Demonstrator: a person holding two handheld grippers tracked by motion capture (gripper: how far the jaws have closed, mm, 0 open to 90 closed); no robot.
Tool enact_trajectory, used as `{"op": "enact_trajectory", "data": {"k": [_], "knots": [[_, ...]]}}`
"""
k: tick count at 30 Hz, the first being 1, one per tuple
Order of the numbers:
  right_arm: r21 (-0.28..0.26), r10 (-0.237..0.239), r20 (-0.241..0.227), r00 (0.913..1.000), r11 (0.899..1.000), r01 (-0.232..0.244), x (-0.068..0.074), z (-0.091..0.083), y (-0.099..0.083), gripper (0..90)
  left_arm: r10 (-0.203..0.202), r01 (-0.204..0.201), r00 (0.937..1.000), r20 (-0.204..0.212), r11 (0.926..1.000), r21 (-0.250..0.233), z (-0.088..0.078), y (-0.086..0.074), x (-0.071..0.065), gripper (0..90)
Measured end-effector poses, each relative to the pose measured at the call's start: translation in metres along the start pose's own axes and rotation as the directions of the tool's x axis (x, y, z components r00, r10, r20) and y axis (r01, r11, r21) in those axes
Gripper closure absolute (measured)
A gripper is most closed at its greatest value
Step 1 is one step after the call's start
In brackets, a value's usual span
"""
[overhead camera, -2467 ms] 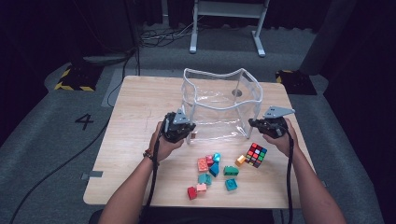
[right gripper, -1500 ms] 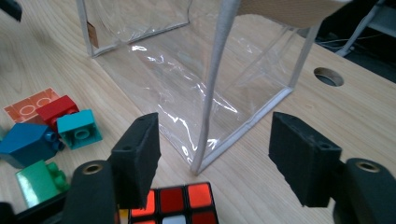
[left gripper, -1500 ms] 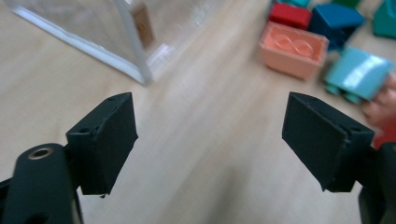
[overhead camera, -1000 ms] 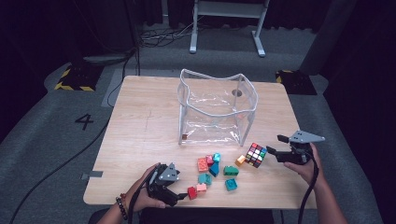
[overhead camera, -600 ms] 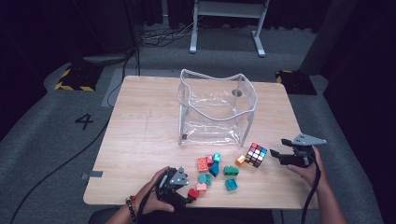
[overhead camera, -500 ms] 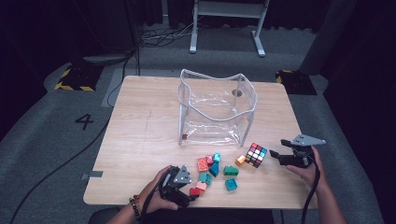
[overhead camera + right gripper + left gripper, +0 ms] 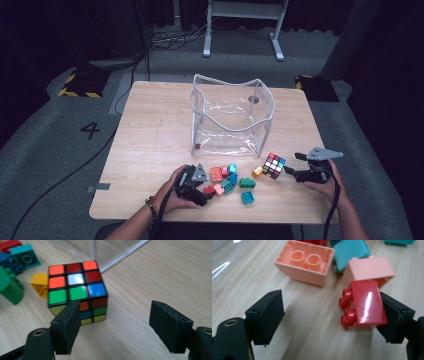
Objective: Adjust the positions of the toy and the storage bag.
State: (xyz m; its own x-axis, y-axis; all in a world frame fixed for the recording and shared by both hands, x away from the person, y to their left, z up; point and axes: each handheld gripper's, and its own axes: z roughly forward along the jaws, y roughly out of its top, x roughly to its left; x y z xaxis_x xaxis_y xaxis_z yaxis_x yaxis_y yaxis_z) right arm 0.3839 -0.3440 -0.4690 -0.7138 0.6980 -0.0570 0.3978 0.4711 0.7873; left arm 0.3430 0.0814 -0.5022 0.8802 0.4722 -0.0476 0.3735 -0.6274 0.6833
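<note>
In the high view the left gripper lies low at the lower middle of the frame, held by the left hand, at the left edge of a heap of bricks on the tabletop. In the left gripper view its jaws are spread wide. A red brick lies on its side at the right of that frame, its studs turned toward the gap, and its far end touches the right jaw; the left jaw stands well apart from it, so the brick is not pinched. Just above the red brick, in the upper right of that frame, sits a pink brick, and in the upper middle an orange-pink brick lies upside down with its hollow tubes showing. A teal brick is between them at the top.

The right gripper is at the lower right of the high view, held by the right hand, just right of the cube. In the right gripper view its jaws have just been opening and stand spread; the cube is at the left of the frame, behind the left jaw, and mostly outside the gap. Whether the jaw touches it I cannot tell. A yellow brick lies against the left side of the cube, and a green brick is at the left edge.

A clear bag stands open in the middle of the high view, above the heap.
</note>
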Motion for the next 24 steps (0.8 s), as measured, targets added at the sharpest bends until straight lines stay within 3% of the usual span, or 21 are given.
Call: {"op": "enact_trajectory", "data": {"k": [2, 6, 7, 9, 11, 12, 15, 19, 21, 24], "knots": [[-0.002, -0.02, -0.024, 0.9995, 1.0, 0.02, 0.004, -0.002, 0.002, 23.5, -0.002, 0.002, 1.0, -0.003, 0.9999, 0.012, -0.003, -0.003, 0.003, 16.1], [-0.028, -0.04, -0.074, 0.9965, 0.999, 0.038, 0.013, 0.0, 0.004, 21.8, 0.015, -0.015, 0.9998, 0.015, 0.9999, -0.009, -0.01, -0.012, 0.008, 15.7], [-0.021, -0.039, -0.088, 0.9954, 0.999, 0.038, 0.017, 0.003, 0.005, 21.5, 0.031, -0.031, 0.9994, 0.016, 0.9995, -0.001, -0.012, -0.013, 0.01, 15.7], [-0.012, -0.049, -0.098, 0.9939, 0.999, 0.049, 0.021, 0.008, 0.007, 21.3, 0.017, -0.016, 0.9998, 0.012, 0.9997, -0.016, -0.014, -0.017, 0.01, 15.7], [0.004, -0.068, -0.105, 0.9922, 0.998, 0.069, 0.026, 0.016, 0.007, 21.3, 0.031, -0.031, 0.9994, 0.017, 0.9994, 0.013, -0.02, -0.02, 0.015, 15.7], [0.013, -0.062, -0.104, 0.9926, 0.998, 0.064, 0.029, 0.018, 0.007, 21.2, 0.008, -0.008, 0.9999, 0.01, 0.9998, 0.019, -0.023, -0.023, 0.017, 15.7], [0.011, -0.028, -0.114, 0.993, 0.999, 0.03, 0.032, 0.027, 0.006, 20.5, -0.002, 0.002, 1.0, -0.004, 1.0, 0.007, -0.029, -0.03, 0.024, 15.6], [0.021, -0.01, -0.082, 0.9966, 1.0, 0.011, 0.037, 0.038, 0.007, 19.4, -0.034, 0.034, 0.9982, -0.05, 0.9994, 0.002, -0.036, -0.038, 0.036, 14.9], [0.03, -0.015, -0.043, 0.999, 0.999, 0.016, 0.039, 0.043, 0.008, 19.5, -0.038, 0.038, 0.9968, -0.071, 0.9993, 0.002, -0.038, -0.04, 0.042, 14.2], [0.031, -0.012, -0.012, 0.9999, 0.999, 0.012, 0.038, 0.045, 0.008, 26.4, -0.066, 0.066, 0.9947, -0.079, 0.9978, 0.001, -0.041, -0.043, 0.048, 13.7]]}}
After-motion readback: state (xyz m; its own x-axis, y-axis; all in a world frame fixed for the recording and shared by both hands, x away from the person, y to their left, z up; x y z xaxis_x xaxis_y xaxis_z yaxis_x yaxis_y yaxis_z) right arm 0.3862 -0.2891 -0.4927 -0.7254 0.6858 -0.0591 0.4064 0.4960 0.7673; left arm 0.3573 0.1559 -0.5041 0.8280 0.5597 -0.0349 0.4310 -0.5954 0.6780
